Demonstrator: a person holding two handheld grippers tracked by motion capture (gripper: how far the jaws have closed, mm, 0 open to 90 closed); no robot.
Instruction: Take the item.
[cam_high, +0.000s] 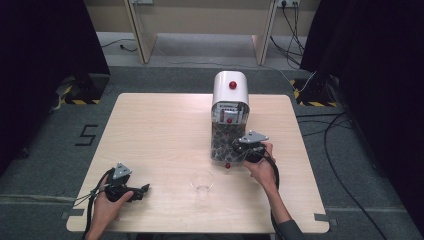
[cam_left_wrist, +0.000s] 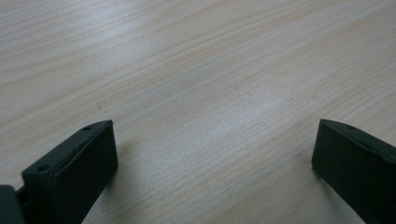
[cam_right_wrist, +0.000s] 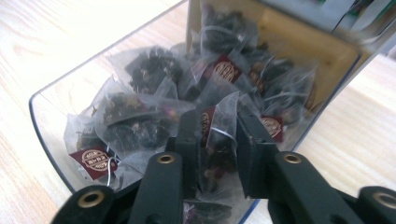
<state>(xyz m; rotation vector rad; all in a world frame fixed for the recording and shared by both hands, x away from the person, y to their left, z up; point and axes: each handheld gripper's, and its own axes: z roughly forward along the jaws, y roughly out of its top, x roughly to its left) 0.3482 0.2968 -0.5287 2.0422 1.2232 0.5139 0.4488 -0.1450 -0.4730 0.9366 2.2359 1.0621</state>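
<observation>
My right gripper has its jaws pinched on one tea bag in the clear tray at the foot of the white dispenser. I judge the grasp made and the lift next: straight up, slowly, so neighbouring bags do not snag. The glass cup waits at seven o'clock from that hand. My left gripper rests on the table with jaws wide and empty, at nine o'clock from the cup.

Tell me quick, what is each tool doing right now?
Left tool: open, holding nothing, over the table.
Right tool: closed on a tea bag in the clear drawer.
</observation>
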